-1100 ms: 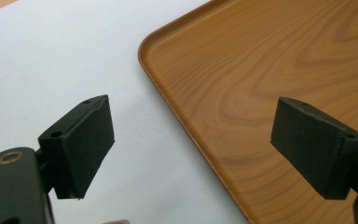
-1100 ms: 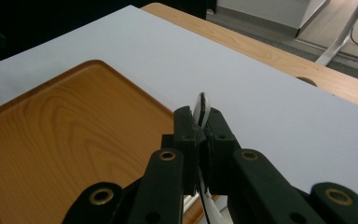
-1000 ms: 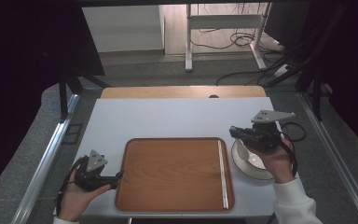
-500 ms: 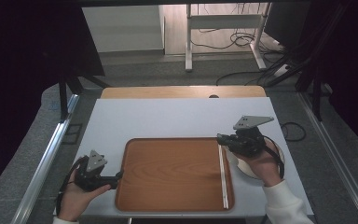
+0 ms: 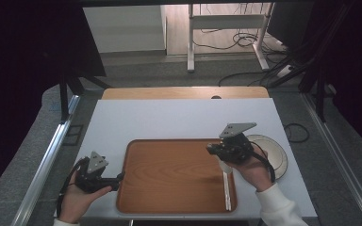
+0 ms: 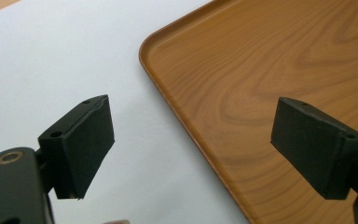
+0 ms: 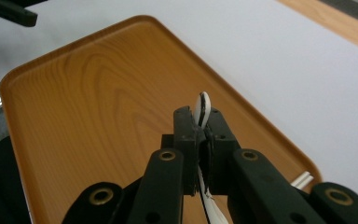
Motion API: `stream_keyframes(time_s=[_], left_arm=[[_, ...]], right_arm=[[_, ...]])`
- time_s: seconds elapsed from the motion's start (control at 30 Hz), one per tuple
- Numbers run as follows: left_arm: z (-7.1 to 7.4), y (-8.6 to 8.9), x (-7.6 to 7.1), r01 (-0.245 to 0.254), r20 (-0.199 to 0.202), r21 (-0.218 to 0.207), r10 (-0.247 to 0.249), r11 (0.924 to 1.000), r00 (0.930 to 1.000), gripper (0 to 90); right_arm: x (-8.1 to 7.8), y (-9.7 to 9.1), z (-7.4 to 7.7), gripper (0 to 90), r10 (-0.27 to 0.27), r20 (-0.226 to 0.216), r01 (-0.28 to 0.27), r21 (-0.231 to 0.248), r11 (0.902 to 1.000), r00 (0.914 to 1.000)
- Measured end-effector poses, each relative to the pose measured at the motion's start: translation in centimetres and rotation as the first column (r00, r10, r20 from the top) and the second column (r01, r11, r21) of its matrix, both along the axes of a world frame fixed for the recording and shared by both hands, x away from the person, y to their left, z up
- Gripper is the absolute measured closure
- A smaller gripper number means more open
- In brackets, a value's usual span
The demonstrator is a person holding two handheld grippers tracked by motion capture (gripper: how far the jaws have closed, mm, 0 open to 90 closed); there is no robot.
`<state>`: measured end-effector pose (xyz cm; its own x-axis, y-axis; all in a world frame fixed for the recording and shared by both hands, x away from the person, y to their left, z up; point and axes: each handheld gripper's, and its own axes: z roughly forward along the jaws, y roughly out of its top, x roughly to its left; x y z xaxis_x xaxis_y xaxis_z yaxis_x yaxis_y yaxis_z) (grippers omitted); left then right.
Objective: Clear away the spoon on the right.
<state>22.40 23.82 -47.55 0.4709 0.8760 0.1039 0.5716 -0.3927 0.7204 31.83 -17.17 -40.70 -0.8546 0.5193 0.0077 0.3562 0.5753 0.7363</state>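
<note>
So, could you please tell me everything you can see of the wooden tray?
The wooden tray is a rounded-corner rectangle with a low raised rim and orange-brown wood grain, possibly a printed finish. It lies flat on the white table, near the person's edge. A slim metallic piece lies along its right side. The right gripper, shut on a thin white thing, hovers above it.

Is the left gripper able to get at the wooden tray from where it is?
Probably yes. The left gripper is open and sits right at the tray edge, one jaw over the wood, the other over the white table, with nothing between.
</note>
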Motion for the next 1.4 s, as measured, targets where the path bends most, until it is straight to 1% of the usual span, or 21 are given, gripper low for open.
stream_keyframes(time_s=[0.23, 0.43, 0.67, 0.77, 0.8, 0.9, 1.03, 1.07, 1.17, 1.27, 1.4], left_arm=[[0.0, 0.0, 0.0, -0.004, 0.001, -0.006, 0.004, 1.0000, 1.0000, 12.9], [0.0, 0.0, 0.0, -0.005, 0.001, -0.007, 0.005, 1.0000, 1.0000, 12.9], [0.0, 0.0, 0.0, 0.000, -0.001, 0.002, 0.000, 1.0000, 1.0000, 12.8], [0.0, 0.0, 0.0, -0.003, 0.001, -0.004, 0.003, 1.0000, 1.0000, 12.8], [0.0, 0.0, 0.0, -0.004, 0.001, -0.004, 0.004, 1.0000, 1.0000, 12.8], [0.0, 0.0, 0.0, -0.005, 0.001, -0.006, 0.005, 1.0000, 1.0000, 12.9], [0.0, 0.0, 0.0, 0.000, -0.002, 0.002, 0.000, 1.0000, 1.0000, 12.8], [-0.1, -0.1, 0.0, -0.003, 0.001, -0.006, 0.003, 1.0000, 1.0000, 12.8], [0.0, -0.1, 0.0, -0.002, 0.000, -0.005, 0.002, 1.0000, 1.0000, 12.9], [0.0, 0.0, 0.0, -0.002, 0.000, -0.002, 0.002, 1.0000, 1.0000, 12.9], [-0.1, 0.1, 0.0, -0.003, 0.000, -0.003, 0.003, 1.0000, 1.0000, 12.8]], right_arm=[[-0.4, 1.5, -0.8, 85.7, 0.038, -0.024, -0.039, -0.035, 0.9986, 0.9990], [-0.5, 2.5, -1.8, 85.8, 0.056, -0.045, -0.059, -0.067, 0.9960, 0.9974], [-0.6, 3.9, -3.2, 85.6, 0.084, -0.081, -0.093, -0.106, 0.9900, 0.9931], [-0.8, 4.6, -3.6, 85.6, 0.096, -0.091, -0.106, -0.122, 0.9868, 0.9913], [-0.8, 4.7, -3.8, 85.6, 0.104, -0.088, -0.115, -0.127, 0.9852, 0.9907], [-0.9, 5.1, -4.2, 85.6, 0.103, -0.104, -0.116, -0.135, 0.9839, 0.9893], [-0.9, 6.1, -5.1, 85.4, 0.120, -0.118, -0.138, -0.160, 0.9775, 0.9858], [-0.9, 6.4, -5.4, 85.3, 0.124, -0.123, -0.143, -0.167, 0.9755, 0.9846], [-0.7, 7.3, -6.5, 85.0, 0.142, -0.139, -0.167, -0.192, 0.9671, 0.9802], [-0.6, 8.0, -7.2, 84.5, 0.133, -0.155, -0.167, -0.227, 0.9596, 0.9788], [-0.5, 8.4, -7.7, 84.3, 0.129, -0.166, -0.167, -0.234, 0.9578, 0.9775]])
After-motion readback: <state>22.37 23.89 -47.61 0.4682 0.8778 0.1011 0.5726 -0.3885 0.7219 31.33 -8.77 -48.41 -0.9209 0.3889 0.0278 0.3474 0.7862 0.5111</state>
